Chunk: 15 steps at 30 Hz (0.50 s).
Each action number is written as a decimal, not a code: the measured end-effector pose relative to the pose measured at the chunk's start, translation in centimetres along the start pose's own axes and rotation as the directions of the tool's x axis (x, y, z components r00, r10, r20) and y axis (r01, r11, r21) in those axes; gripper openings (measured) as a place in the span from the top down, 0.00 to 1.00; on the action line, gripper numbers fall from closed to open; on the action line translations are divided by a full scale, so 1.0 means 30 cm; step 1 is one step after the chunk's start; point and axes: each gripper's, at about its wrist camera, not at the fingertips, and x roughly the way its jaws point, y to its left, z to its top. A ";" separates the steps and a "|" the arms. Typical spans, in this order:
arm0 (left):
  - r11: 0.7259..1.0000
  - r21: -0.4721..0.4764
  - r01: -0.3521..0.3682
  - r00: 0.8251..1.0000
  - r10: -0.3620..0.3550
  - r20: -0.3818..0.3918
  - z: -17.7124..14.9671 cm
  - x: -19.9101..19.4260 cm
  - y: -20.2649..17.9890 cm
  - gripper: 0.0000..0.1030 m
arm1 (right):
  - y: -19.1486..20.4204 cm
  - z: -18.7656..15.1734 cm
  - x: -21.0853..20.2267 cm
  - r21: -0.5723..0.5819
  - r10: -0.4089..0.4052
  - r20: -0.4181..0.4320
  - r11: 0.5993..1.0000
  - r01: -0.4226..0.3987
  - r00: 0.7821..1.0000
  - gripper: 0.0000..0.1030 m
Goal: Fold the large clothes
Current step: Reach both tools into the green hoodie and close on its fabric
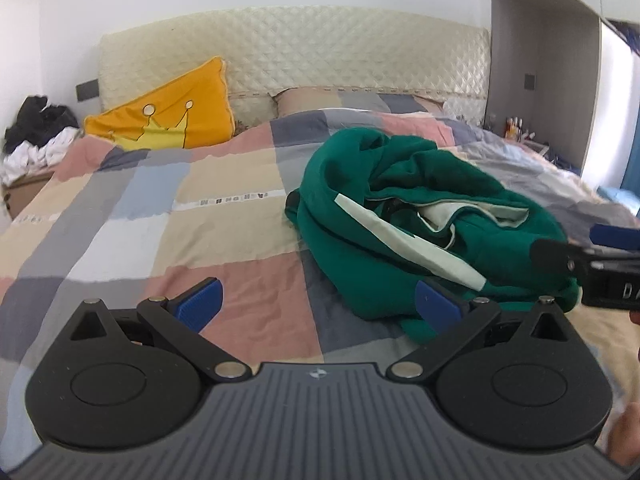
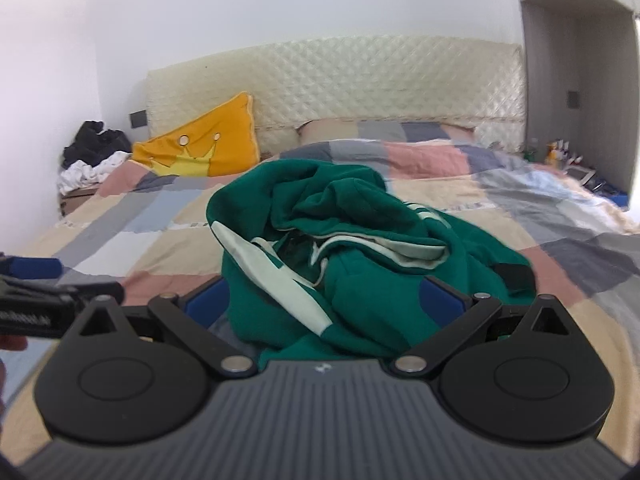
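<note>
A crumpled green garment with pale stripes lies in a heap on the patchwork bedspread. My left gripper is open and empty, just left of the heap's near edge. My right gripper is open, its blue fingers spread on either side of the garment's near edge; the cloth covers the gap between them. Each gripper shows at the edge of the other's view: the right gripper, the left gripper.
An orange crown pillow leans on the quilted headboard. A pile of black and white clothes sits on a stand at the left. Small bottles stand at the right by a grey wardrobe.
</note>
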 end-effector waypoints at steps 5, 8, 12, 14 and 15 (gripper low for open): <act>0.999 0.029 -0.019 0.999 0.020 -0.035 0.020 0.131 -0.024 0.00 | -0.026 0.007 0.092 0.032 0.021 -0.021 0.999 -0.020 1.000 0.01; 0.999 -0.007 -0.039 0.996 0.039 -0.076 0.048 0.225 -0.013 0.00 | -0.044 0.005 0.138 0.048 0.051 -0.023 0.998 -0.050 0.998 0.04; 0.996 -0.068 -0.055 0.993 0.047 -0.110 0.097 0.330 0.014 0.00 | -0.078 -0.009 0.207 0.090 0.061 -0.046 0.994 -0.057 0.997 0.08; 0.993 -0.115 -0.026 0.993 0.012 -0.116 0.127 0.371 0.030 0.00 | -0.082 -0.005 0.235 0.103 0.067 -0.056 0.993 -0.061 0.996 0.17; 0.991 -0.136 -0.017 0.993 0.001 -0.114 0.141 0.387 0.036 0.00 | -0.078 0.002 0.249 0.096 0.064 -0.055 0.994 -0.059 0.996 0.20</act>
